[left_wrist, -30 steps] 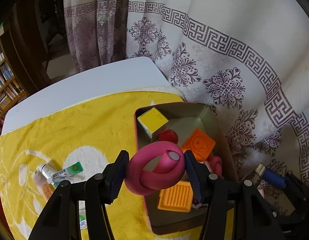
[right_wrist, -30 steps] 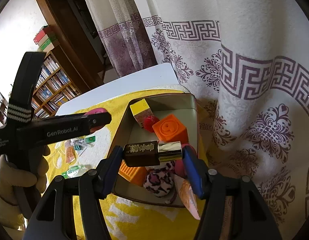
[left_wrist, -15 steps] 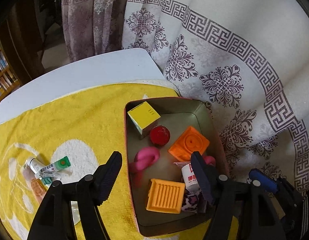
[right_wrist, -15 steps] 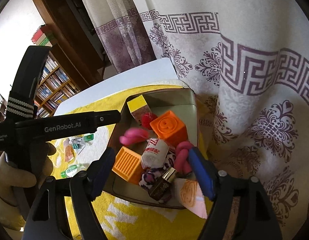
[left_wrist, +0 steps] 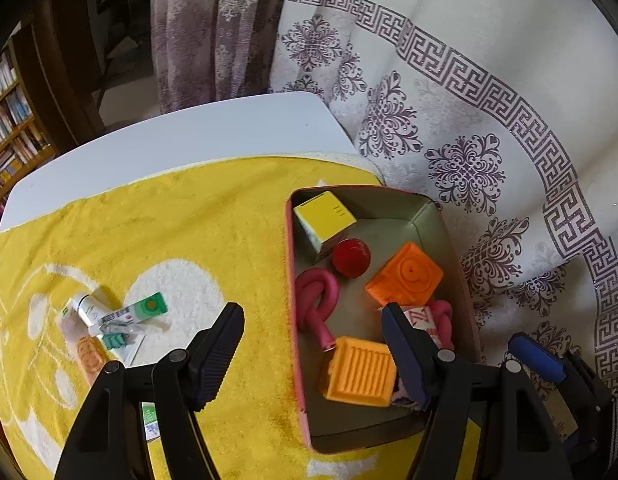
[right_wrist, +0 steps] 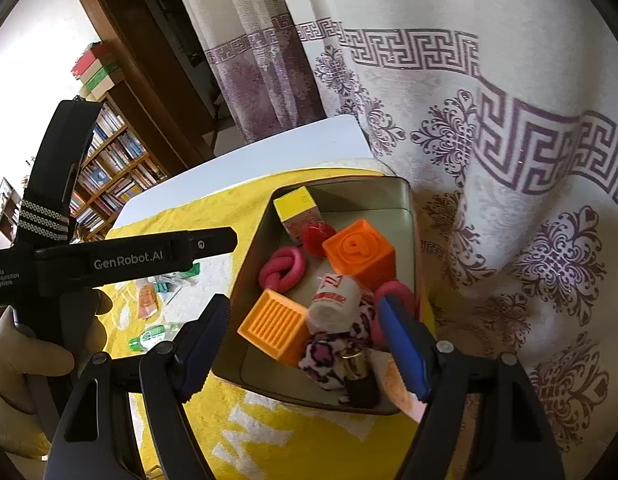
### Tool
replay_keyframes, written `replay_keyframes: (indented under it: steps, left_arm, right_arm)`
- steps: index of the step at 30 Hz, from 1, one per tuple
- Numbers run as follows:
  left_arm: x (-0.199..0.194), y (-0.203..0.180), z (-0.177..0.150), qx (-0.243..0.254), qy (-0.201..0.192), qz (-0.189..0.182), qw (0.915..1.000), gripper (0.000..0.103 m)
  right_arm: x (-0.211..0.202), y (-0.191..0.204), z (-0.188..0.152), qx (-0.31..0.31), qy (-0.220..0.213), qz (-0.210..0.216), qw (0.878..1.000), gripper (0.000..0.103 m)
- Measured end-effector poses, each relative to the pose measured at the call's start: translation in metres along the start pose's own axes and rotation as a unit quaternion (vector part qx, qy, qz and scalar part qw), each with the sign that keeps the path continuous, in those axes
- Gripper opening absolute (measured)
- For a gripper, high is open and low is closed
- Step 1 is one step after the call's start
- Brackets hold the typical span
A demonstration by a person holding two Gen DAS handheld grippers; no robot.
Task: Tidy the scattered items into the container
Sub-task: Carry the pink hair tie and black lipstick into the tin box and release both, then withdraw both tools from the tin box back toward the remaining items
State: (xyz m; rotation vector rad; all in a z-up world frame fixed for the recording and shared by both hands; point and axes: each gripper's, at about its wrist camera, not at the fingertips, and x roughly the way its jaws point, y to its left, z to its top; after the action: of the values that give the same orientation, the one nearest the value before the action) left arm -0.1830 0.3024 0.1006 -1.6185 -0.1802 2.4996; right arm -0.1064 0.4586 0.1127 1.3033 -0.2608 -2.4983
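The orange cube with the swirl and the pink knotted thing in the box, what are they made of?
The orange cube looks like soft matte rubber or plastic: rounded edges, a raised molded swirl, no shine. The pink knot looks like bendy foam or rubber: a smooth, dull tube twisted into loops. Neither can be told for sure.

Home living room indicated: patterned curtains (right_wrist: 449, 92) hung beyond tongs, bookshelves (right_wrist: 109, 172) seen far left, towel-covered table (left_wrist: 197, 132) below.

Yellow towel (left_wrist: 197, 224) with white shapes, white bench (left_wrist: 189, 128), pink-rimmed box (left_wrist: 289, 280) with grey-green inside, yellow cube (left_wrist: 325, 212), red ball (left_wrist: 351, 258), orange blocks (left_wrist: 405, 274), pink knot (left_wrist: 317, 296), leopard-print cloth (right_wrist: 329, 356), white curtain (left_wrist: 469, 100) with purple key pattern.
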Motion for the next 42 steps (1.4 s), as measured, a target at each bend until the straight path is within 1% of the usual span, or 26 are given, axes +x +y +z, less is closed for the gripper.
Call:
replay_keyframes:
  steps: [6, 10, 16, 23, 30, 33, 36, 42]
  left_arm:
    - [-0.011, 0.022, -0.009, -0.017, -0.002, 0.012, 0.9998, 0.073]
    - [-0.02, 0.043, -0.017, -0.031, -0.003, 0.022, 0.9993, 0.073]
    - [-0.036, 0.086, -0.032, -0.062, -0.004, 0.038, 0.9973, 0.073]
    - [-0.057, 0.143, -0.052, -0.102, -0.008, 0.06, 0.993, 0.073]
    - [-0.07, 0.191, -0.07, -0.131, -0.005, 0.072, 0.9888, 0.073]
    - [-0.072, 0.21, -0.076, -0.142, 0.0, 0.074, 0.9871, 0.073]
    - [-0.073, 0.229, -0.082, -0.149, 0.005, 0.075, 0.986, 0.073]
    - [-0.069, 0.255, -0.089, -0.151, 0.018, 0.073, 0.9856, 0.073]
  right_arm:
    - [0.002, 0.018, -0.001, -0.013, 0.001, 0.01, 1.0, 0.079]
    - [0.005, 0.034, -0.003, -0.023, 0.002, 0.018, 1.0, 0.079]
    - [0.011, 0.065, -0.005, -0.04, 0.008, 0.035, 0.999, 0.079]
    - [0.023, 0.105, -0.011, -0.06, 0.022, 0.058, 0.996, 0.079]
    - [0.05, 0.145, -0.026, -0.054, 0.068, 0.097, 0.991, 0.079]
    - [0.063, 0.156, -0.033, -0.045, 0.09, 0.107, 0.989, 0.079]
    - [0.078, 0.168, -0.042, -0.034, 0.112, 0.109, 0.987, 0.079]
    - [0.099, 0.188, -0.054, -0.024, 0.133, 0.102, 0.986, 0.079]
